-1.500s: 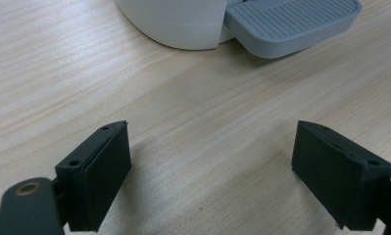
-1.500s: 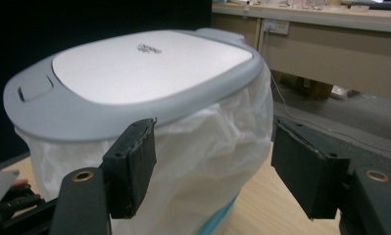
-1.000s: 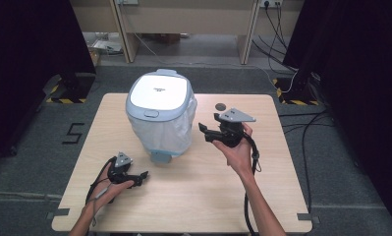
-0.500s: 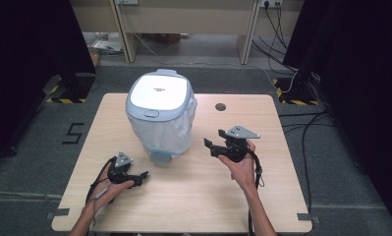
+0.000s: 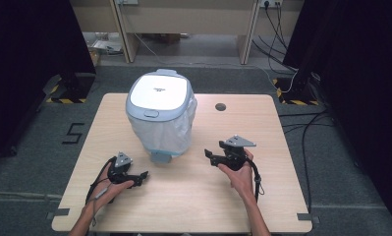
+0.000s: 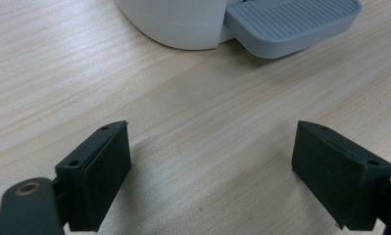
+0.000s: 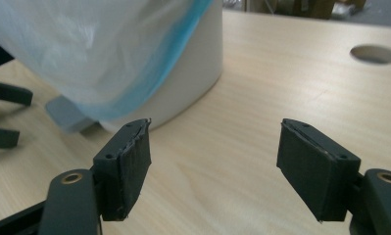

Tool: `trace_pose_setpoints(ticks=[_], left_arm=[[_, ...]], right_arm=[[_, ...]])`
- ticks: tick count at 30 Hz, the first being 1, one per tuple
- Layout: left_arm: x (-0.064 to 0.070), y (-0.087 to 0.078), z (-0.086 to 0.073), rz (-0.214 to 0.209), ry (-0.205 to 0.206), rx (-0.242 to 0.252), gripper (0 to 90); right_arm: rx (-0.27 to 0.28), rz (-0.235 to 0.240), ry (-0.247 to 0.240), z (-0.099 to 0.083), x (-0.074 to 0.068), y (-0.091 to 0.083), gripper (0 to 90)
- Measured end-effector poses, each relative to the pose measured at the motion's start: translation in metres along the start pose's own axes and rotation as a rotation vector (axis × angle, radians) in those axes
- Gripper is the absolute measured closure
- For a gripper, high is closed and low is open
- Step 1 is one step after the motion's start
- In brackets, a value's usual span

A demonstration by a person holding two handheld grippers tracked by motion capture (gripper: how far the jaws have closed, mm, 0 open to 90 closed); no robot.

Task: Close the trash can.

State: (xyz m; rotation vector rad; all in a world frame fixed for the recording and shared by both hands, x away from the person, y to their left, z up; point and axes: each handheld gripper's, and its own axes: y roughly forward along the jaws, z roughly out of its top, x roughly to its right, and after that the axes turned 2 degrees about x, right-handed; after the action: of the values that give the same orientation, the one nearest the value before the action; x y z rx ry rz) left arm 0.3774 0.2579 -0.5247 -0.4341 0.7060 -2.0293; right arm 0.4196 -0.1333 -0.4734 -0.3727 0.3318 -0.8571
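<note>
Right gripper (image 5: 212,156) drew back from bin (image 5: 159,117) | both jaws apart | floor mark (image 5: 73,132) "5"

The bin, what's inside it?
The bin has its white lid shut, so the inside is hidden. A clear bag with a blue edge hangs out over the sides, so a liner sits in it. Whether there is rubbish inside cannot be seen.
</note>
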Motion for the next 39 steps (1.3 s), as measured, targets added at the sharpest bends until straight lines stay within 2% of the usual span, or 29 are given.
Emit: trace_pose_setpoints(ticks=[2,6,9,11,17,19,24,37,39], left_arm=[[0.000,0.000,0.000,-0.001,-0.001,0.001,13.8],[0.000,0.000,0.000,-0.001,-0.001,0.000,13.8],[0.000,0.000,0.000,0.000,-0.001,0.001,13.8],[0.000,0.000,0.000,0.000,-0.001,0.001,13.8],[0.000,0.000,0.000,-0.001,-0.001,0.001,13.8],[0.000,0.000,0.000,-0.001,-0.001,0.001,13.8],[0.000,0.000,0.000,0.000,-0.001,0.001,13.8],[0.000,0.000,0.000,0.000,-0.001,0.001,13.8],[0.000,0.000,0.000,0.000,-0.001,0.001,13.8]], right_arm=[[-0.035,-0.001,0.003,-0.006,-0.001,0.003,27.0],[-0.068,-0.018,-0.003,-0.016,-0.002,0.004,26.9],[-0.112,-0.028,-0.003,-0.020,-0.003,0.005,24.5],[-0.128,-0.040,-0.018,-0.023,-0.005,0.006,24.6],[-0.198,-0.047,-0.016,-0.035,-0.007,0.009,23.0],[-0.220,-0.064,-0.033,-0.037,-0.008,0.009,22.2],[-0.246,-0.075,-0.035,-0.044,-0.010,0.008,22.6],[-0.242,-0.114,-0.065,-0.047,-0.015,-0.001,20.9],[-0.255,-0.117,-0.066,-0.049,-0.015,-0.001,20.6]])
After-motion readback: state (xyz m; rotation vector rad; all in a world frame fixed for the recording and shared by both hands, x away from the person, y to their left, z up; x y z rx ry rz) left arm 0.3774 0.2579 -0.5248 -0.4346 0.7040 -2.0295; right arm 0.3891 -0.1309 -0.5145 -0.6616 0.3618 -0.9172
